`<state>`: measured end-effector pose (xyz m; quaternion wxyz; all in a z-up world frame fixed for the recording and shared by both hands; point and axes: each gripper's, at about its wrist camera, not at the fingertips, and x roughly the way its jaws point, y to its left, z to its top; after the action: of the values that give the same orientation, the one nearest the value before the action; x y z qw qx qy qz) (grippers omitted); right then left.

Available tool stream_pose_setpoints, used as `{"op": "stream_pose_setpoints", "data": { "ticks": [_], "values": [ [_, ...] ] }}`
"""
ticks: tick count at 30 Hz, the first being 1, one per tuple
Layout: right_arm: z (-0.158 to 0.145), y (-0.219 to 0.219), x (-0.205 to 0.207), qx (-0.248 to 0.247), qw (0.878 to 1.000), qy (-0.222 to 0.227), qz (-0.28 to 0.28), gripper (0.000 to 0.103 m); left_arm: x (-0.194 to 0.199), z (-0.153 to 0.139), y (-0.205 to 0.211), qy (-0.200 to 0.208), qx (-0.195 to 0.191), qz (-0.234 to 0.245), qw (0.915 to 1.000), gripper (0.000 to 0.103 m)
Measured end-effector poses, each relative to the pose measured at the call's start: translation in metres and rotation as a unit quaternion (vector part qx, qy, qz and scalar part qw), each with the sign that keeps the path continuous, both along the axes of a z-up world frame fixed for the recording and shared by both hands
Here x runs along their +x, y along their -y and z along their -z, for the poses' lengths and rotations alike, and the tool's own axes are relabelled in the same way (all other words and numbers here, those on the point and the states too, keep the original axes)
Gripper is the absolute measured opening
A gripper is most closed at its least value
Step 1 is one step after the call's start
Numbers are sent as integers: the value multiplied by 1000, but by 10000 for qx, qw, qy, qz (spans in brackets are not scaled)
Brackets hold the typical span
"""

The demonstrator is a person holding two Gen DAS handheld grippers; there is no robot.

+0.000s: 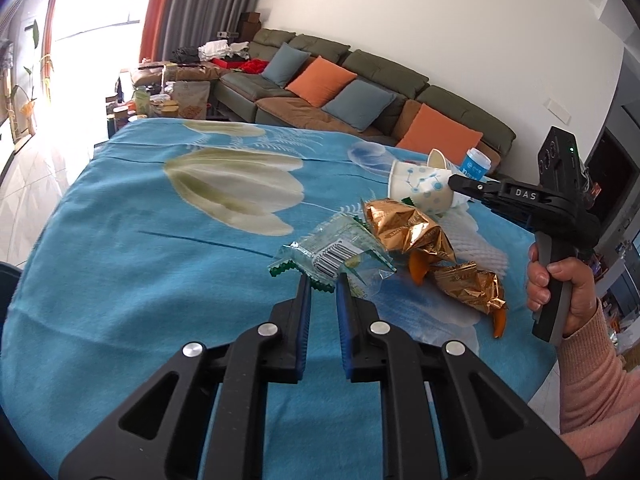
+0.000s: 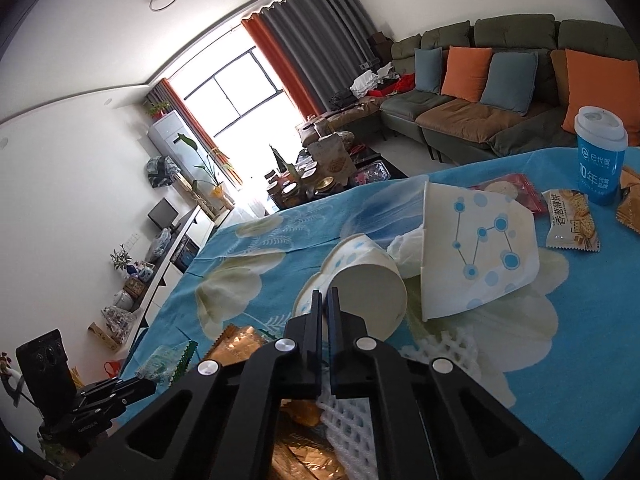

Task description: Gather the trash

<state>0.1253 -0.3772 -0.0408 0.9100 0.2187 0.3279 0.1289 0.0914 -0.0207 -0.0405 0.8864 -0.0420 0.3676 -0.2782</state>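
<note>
My left gripper (image 1: 323,278) is shut on the near edge of a clear snack wrapper (image 1: 336,254) with a barcode and green zigzag ends, above the blue flowered tablecloth (image 1: 140,272). My right gripper (image 2: 325,294) is shut, its tips pinched at the base rim of a white paper cup (image 2: 360,280) with blue dots that lies on its side. In the left wrist view the right gripper (image 1: 452,181) touches that cup (image 1: 418,188) at its narrow end, and a hand in a pink sleeve holds its handle. A flattened dotted cup (image 2: 480,248) lies just right of the held one.
Gold foil wrappers (image 1: 404,228), orange peel (image 1: 418,270) and a white foam net (image 1: 480,252) lie between the grippers. A blue lidded cup (image 2: 600,160), a cracker packet (image 2: 572,220), a red packet (image 2: 516,192) and a tissue (image 2: 408,248) sit further right. A sofa stands beyond the table.
</note>
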Motion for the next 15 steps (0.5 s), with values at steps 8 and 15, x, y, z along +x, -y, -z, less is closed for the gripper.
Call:
{"op": "stream_pose_setpoints", "data": {
  "ticks": [8, 15],
  "values": [
    [-23, -13, -10, 102, 9992, 353, -138, 0, -15, -11, -28, 172, 20, -284, 9994, 13],
    [-42, -30, -17, 177, 9974, 617, -343, 0, -23, -14, -45, 237, 0, -459, 9987, 13]
  ]
}}
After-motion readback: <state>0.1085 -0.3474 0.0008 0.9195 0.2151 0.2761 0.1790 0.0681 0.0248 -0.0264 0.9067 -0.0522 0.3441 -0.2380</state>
